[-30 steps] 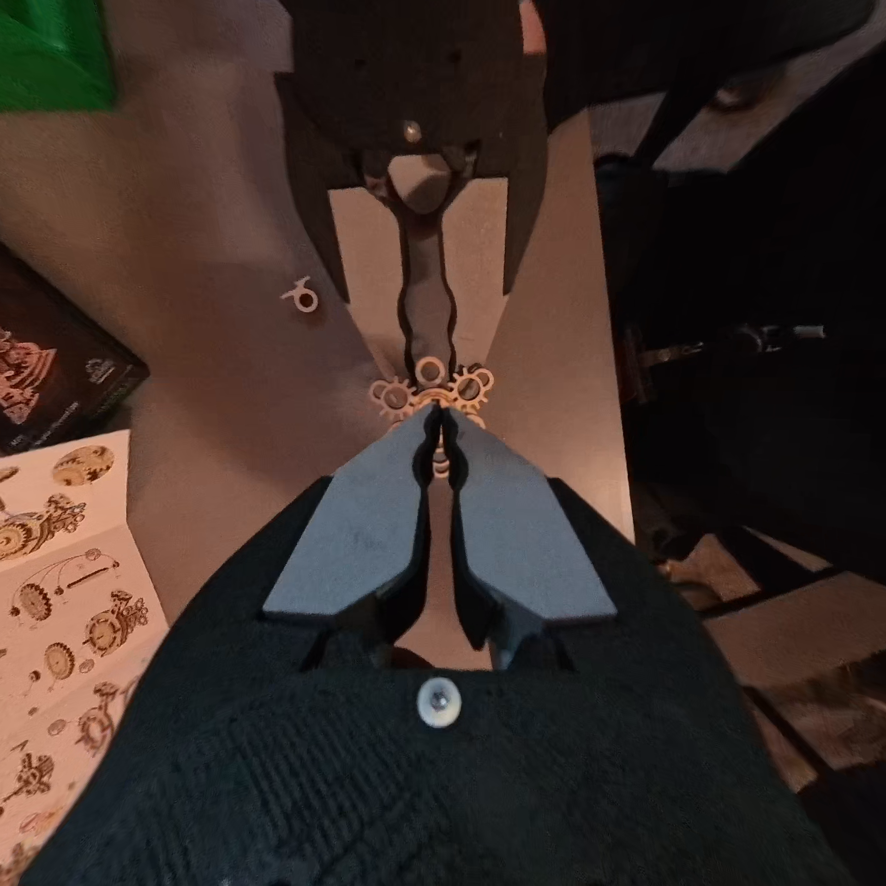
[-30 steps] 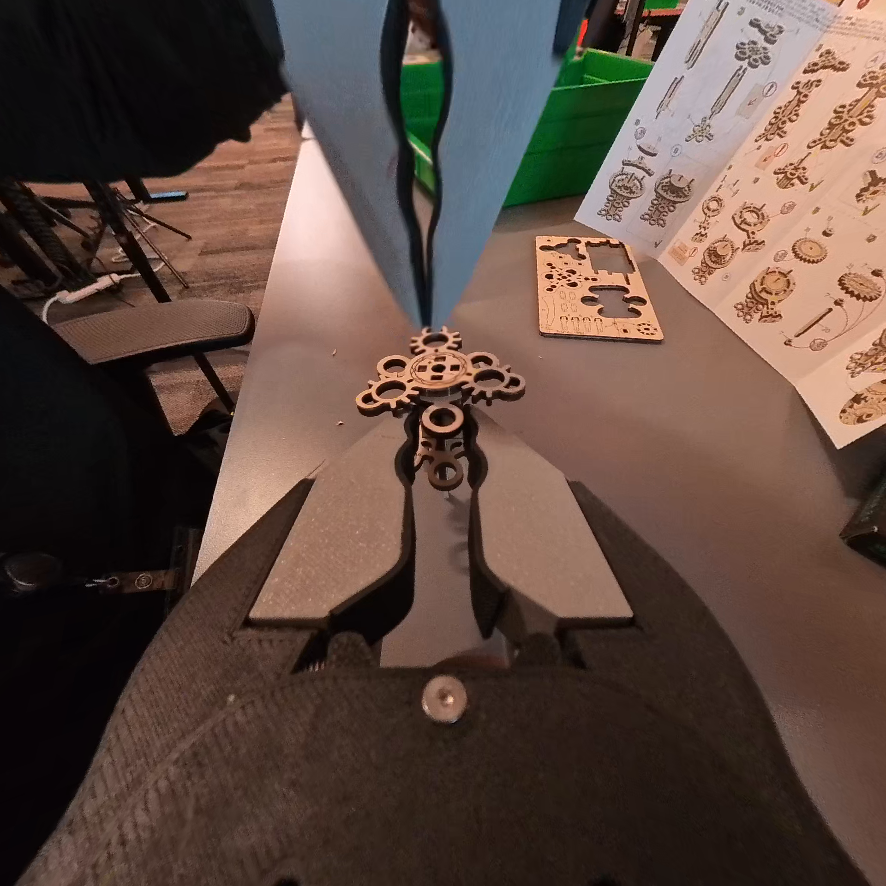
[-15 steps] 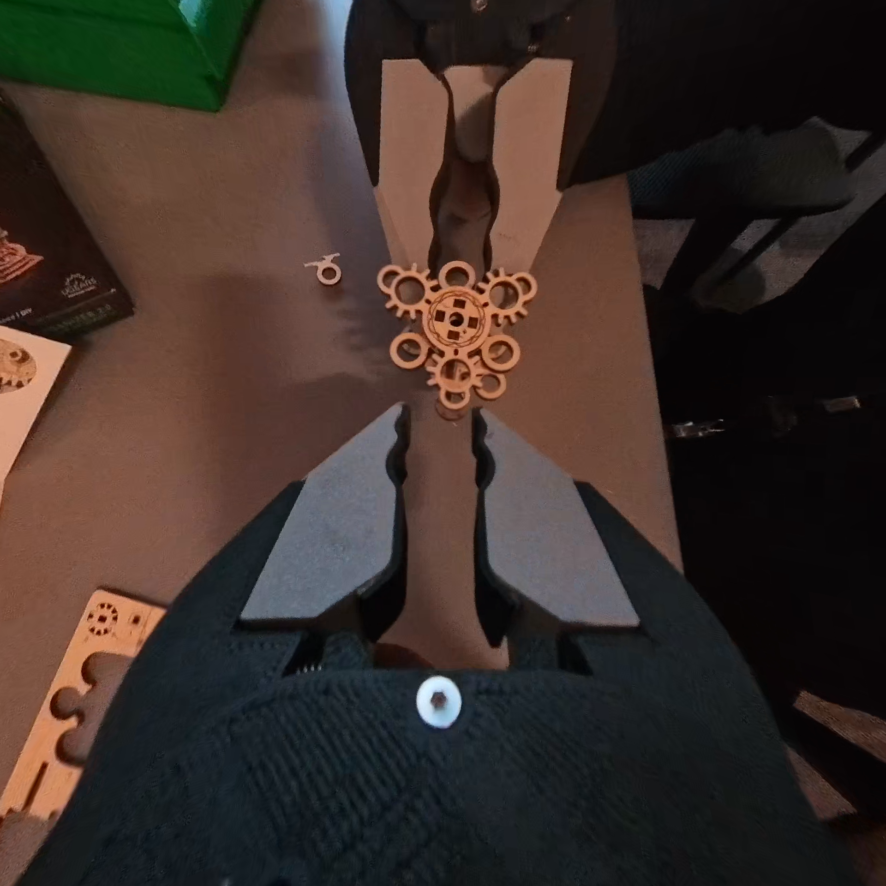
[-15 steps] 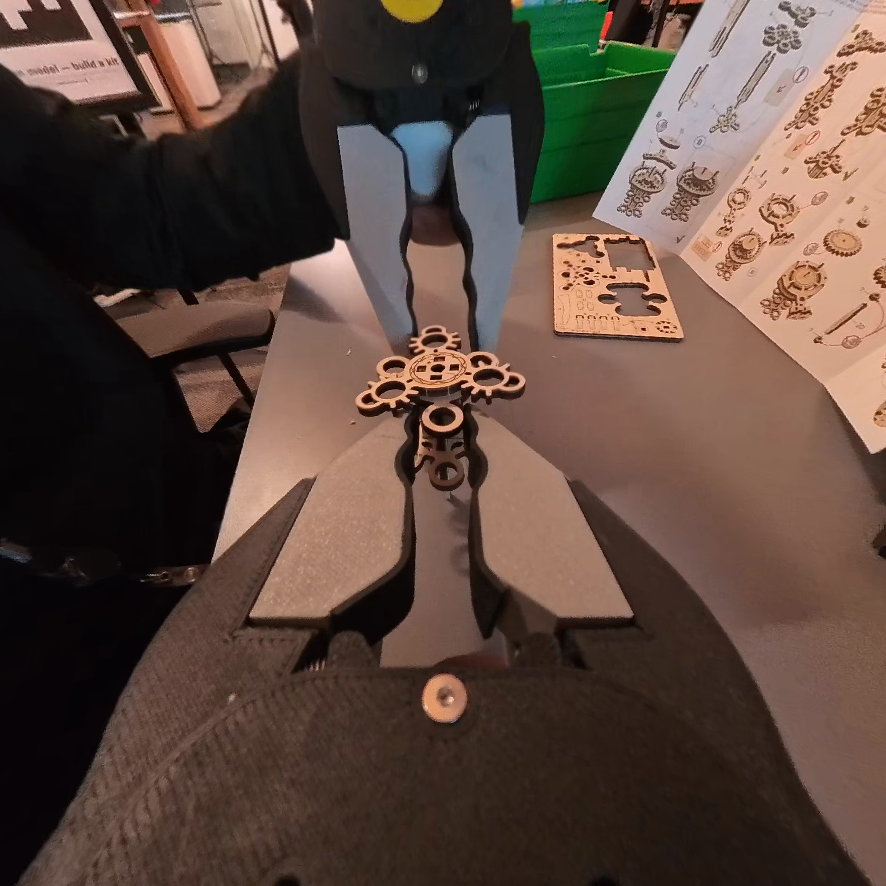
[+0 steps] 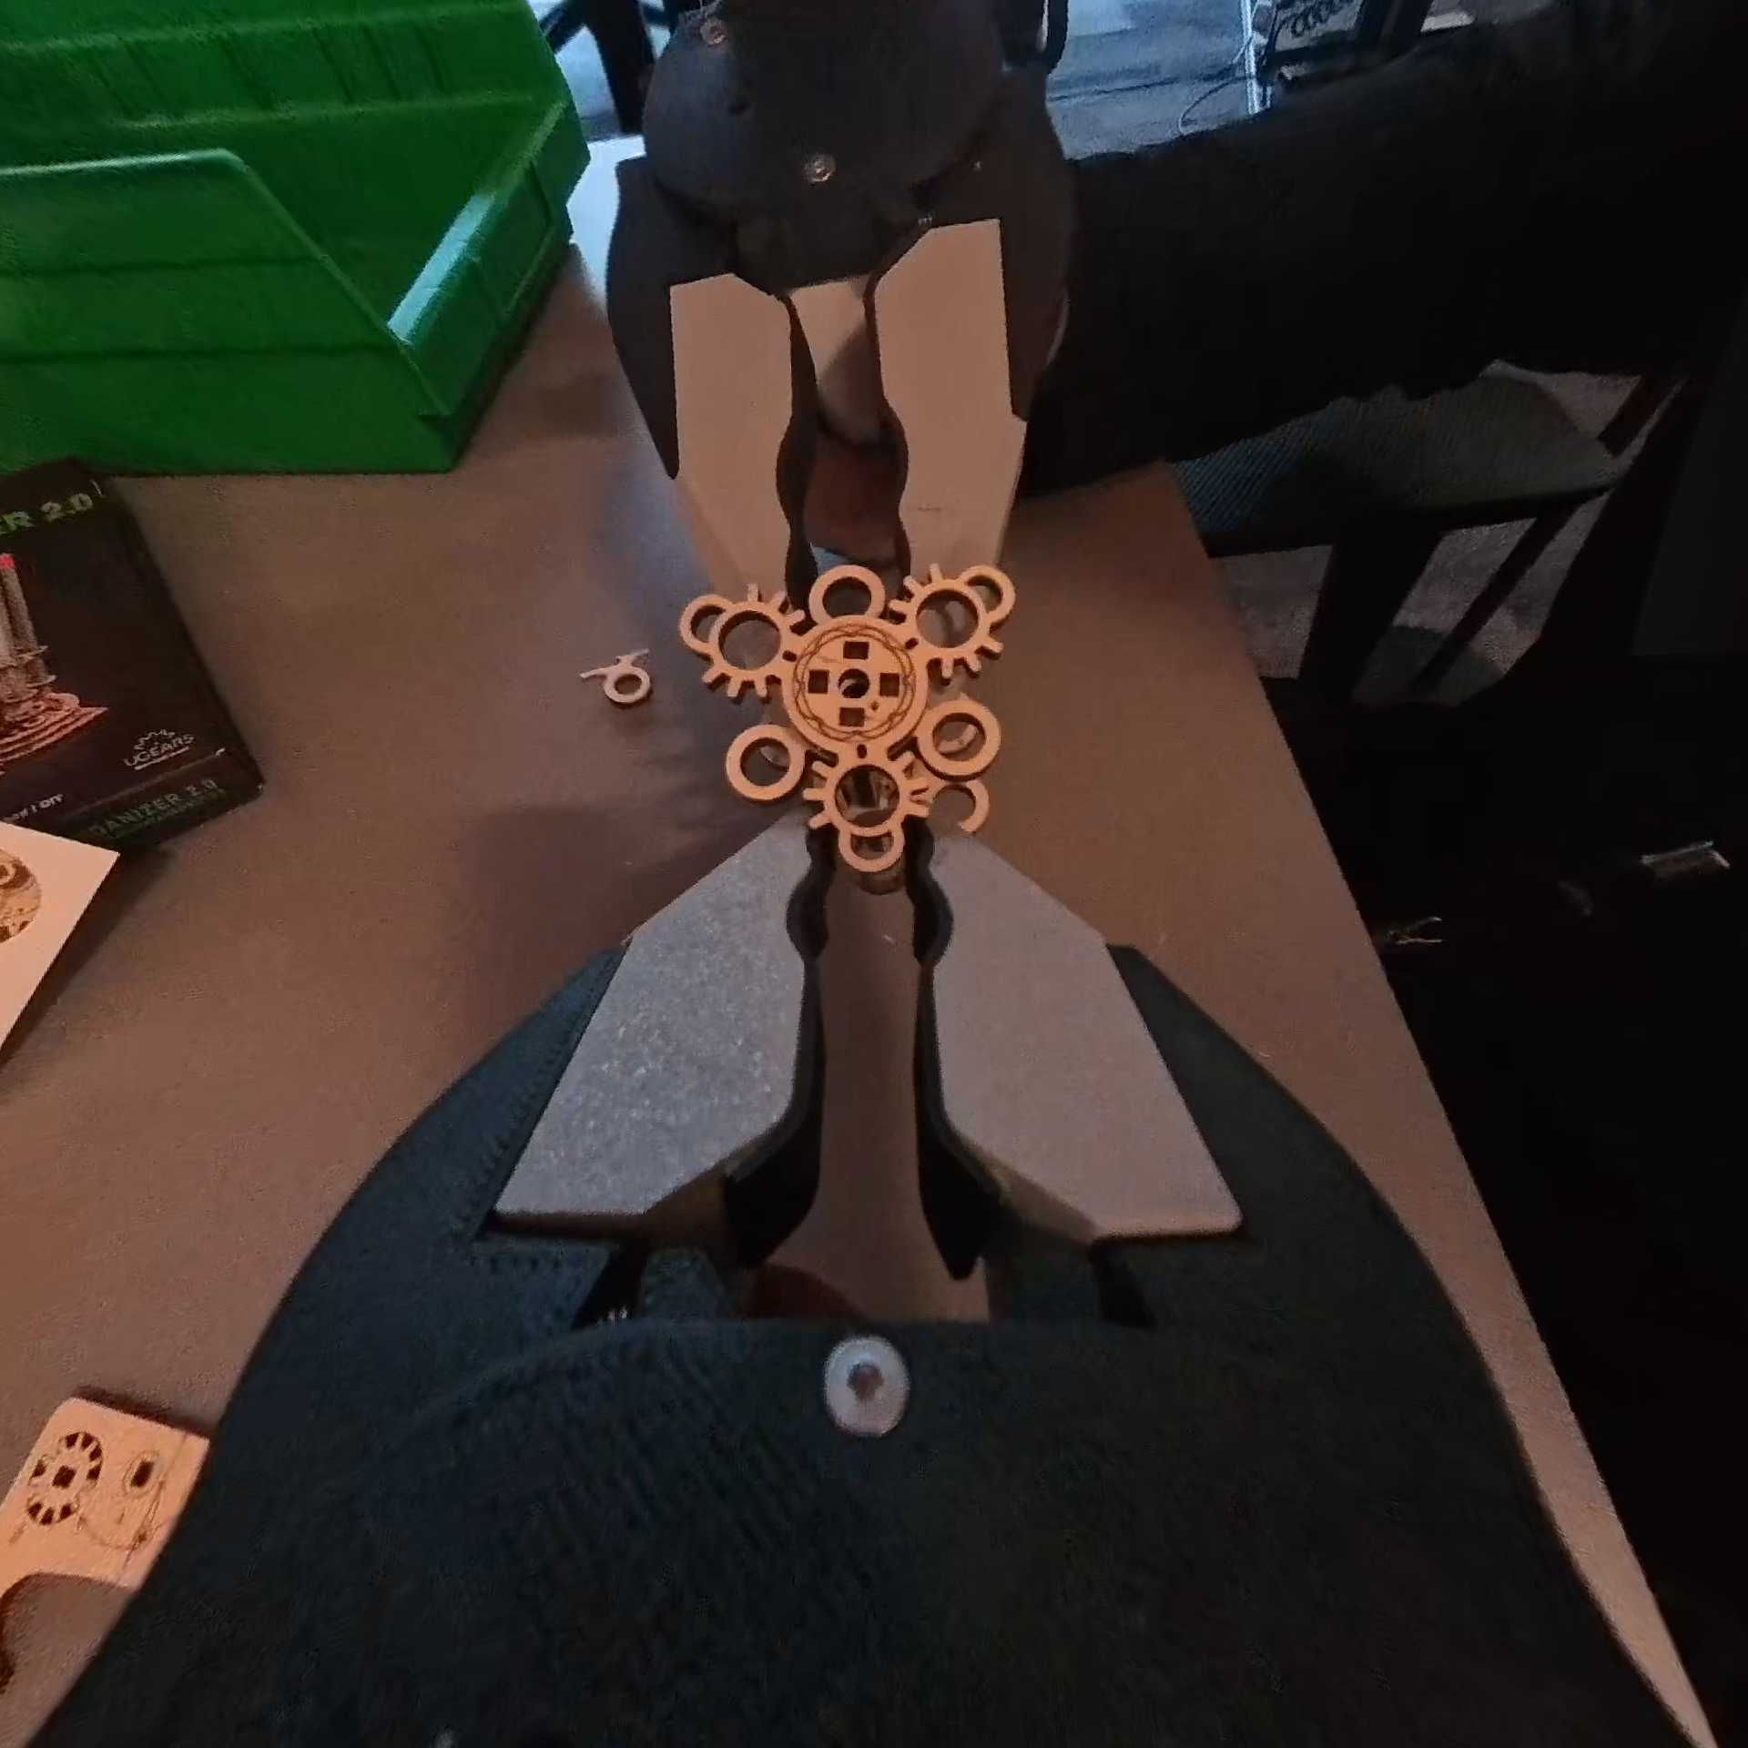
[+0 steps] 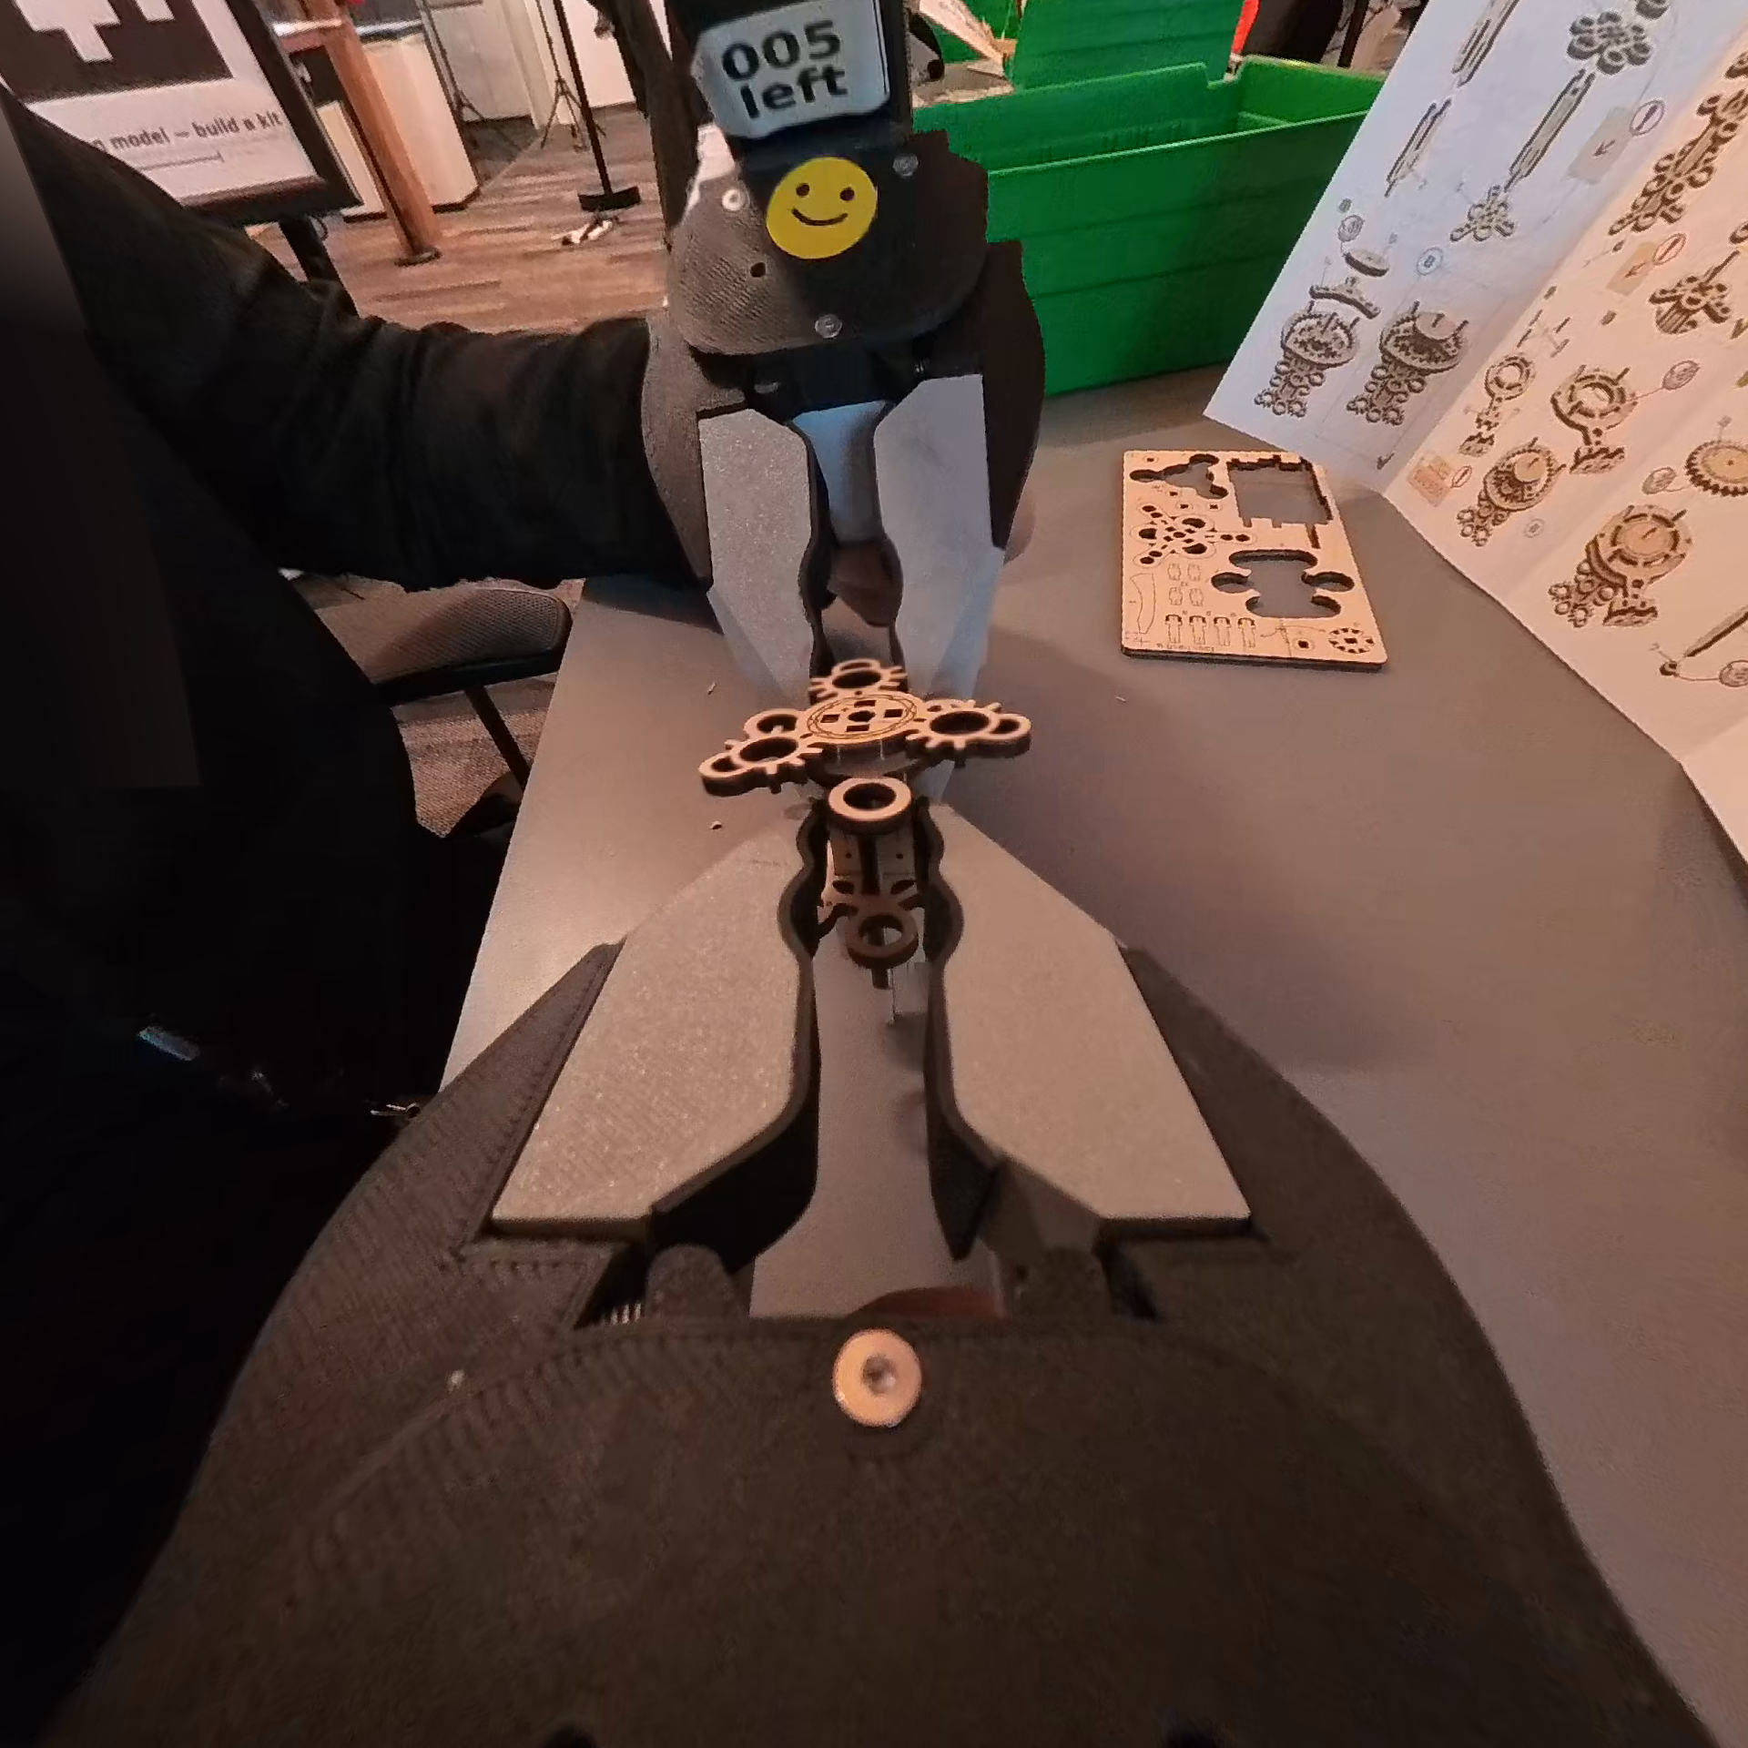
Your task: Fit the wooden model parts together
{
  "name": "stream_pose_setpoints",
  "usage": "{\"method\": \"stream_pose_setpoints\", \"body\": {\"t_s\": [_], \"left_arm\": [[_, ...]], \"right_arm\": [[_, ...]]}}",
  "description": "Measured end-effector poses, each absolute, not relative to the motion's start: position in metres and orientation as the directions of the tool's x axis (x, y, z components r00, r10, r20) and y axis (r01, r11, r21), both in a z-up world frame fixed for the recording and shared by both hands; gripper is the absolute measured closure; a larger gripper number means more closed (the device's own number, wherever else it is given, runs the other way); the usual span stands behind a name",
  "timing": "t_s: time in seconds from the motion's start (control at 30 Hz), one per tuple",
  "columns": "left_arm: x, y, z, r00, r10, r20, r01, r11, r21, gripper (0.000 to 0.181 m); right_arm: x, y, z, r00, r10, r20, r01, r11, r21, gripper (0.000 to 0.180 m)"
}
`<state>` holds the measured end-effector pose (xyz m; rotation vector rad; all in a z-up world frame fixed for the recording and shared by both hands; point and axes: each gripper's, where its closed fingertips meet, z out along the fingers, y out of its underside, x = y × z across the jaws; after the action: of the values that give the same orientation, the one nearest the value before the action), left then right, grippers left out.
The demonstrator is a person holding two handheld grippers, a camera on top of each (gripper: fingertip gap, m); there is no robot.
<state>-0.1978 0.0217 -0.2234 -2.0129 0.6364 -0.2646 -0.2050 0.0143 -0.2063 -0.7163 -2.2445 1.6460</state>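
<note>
Wooden gear assembly (image 6: 865,747) gripped by right tongs (image 6: 868,851); left tongs (image 5: 863,865) released; labelled box (image 5: 90,662) nearby.

My right gripper (image 6: 865,856) faced my left gripper (image 5: 863,856) tip to tip, its fingers (image 6: 690,1022) pinched on the wooden piece (image 6: 875,884), while my left one's fingers (image 5: 681,1031) stood parted around nothing

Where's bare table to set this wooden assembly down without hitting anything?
Bare grey table lies right of the right gripper, bordered by the punched wooden sheet and the instruction sheet. It is crowded around the gear assembly, where the left gripper meets it and the small loose piece lies.
</note>
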Motion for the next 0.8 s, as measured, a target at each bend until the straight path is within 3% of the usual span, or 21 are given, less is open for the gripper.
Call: {"method": "stream_pose_setpoints", "body": {"t_s": [0.5,0.8], "left_arm": [[-0.199,0.020,-0.212,0.844,-0.534,-0.058,-0.283,-0.351,-0.892,0.173],[-0.194,0.021,-0.209,0.845,-0.531,-0.059,-0.280,-0.347,-0.895,0.179]], "right_arm": [[-0.205,0.022,-0.203,-0.839,0.536,-0.098,0.240,0.202,-0.949,0.159],[-0.202,0.018,-0.208,-0.855,0.513,-0.079,0.235,0.247,-0.940,0.169]]}}
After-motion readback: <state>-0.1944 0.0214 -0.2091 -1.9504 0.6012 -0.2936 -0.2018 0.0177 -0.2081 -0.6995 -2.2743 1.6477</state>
